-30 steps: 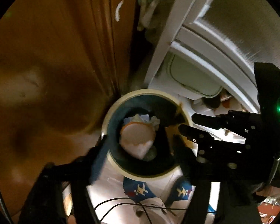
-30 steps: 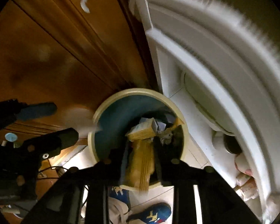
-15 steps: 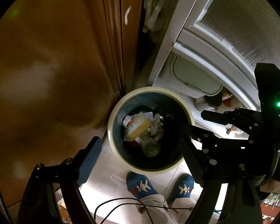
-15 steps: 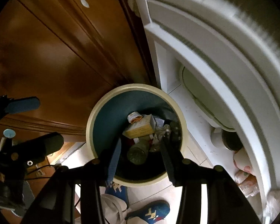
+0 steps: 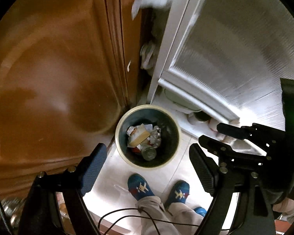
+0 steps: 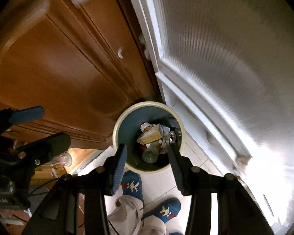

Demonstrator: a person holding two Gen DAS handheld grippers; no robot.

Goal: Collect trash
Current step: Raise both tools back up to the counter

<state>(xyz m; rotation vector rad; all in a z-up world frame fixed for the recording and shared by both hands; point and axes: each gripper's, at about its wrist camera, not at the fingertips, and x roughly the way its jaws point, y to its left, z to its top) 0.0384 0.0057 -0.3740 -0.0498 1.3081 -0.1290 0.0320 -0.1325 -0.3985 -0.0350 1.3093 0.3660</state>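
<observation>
Bin (image 5: 148,137) straight below, 12 o'clock of both; trash inside. L gripper (image 5: 147,168) spread wide, empty. R gripper (image 6: 147,157) jaws apart, empty, nearer bin.

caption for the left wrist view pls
Both grippers, left gripper and right gripper, open above the trash bin.

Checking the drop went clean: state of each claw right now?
Left claw: open, empty, above the trash bin.
Right claw: open, empty, jaws have just been opening, nothing between them.
</observation>
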